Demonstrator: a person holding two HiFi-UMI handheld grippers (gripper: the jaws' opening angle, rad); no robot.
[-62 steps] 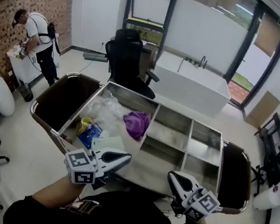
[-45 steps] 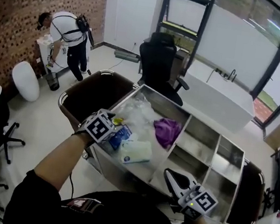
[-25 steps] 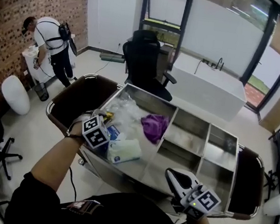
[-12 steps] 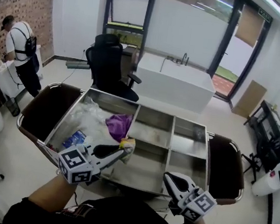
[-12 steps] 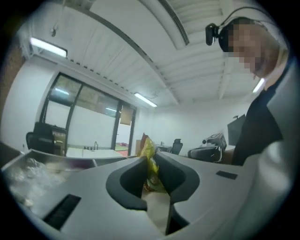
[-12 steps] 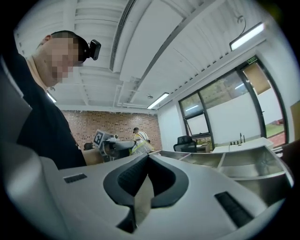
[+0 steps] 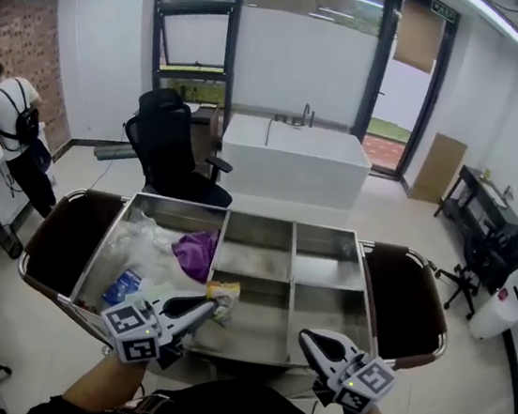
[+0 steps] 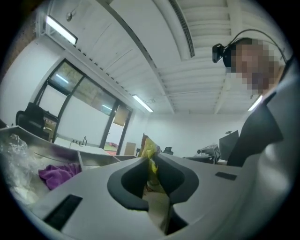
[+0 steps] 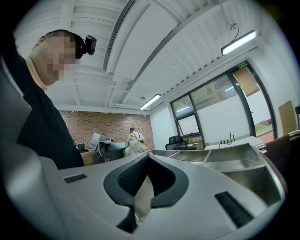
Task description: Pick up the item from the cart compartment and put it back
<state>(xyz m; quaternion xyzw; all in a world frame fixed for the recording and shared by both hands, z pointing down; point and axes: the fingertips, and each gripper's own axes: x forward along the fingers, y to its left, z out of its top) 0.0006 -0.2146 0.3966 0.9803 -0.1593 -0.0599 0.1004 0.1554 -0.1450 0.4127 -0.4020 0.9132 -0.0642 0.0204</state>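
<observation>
Head view, with both gripper views. The left gripper [image 7: 211, 306] has its 2 jaws closing on a yellow snack packet [image 7: 223, 292], which stands pinched between the pads and sticks out past the tips. The packet is held at the near side of the steel cart [image 7: 263, 215], over the divider between the large left compartment [image 7: 175, 211] and the near middle compartment [image 7: 253, 322]; whether it touches the cart cannot be told. The right gripper [image 7: 306, 336] hangs at the near edge of the cart, its jaws clenched together with nothing between them. In the large left compartment lie 1 purple cloth [image 7: 195, 251], crumpled clear plastic [image 7: 141, 238] and a blue packet [image 7: 122, 286]. Behind the cart stands a black office chair [image 7: 167, 147]; a person [image 7: 8, 132] stands at far left
</observation>
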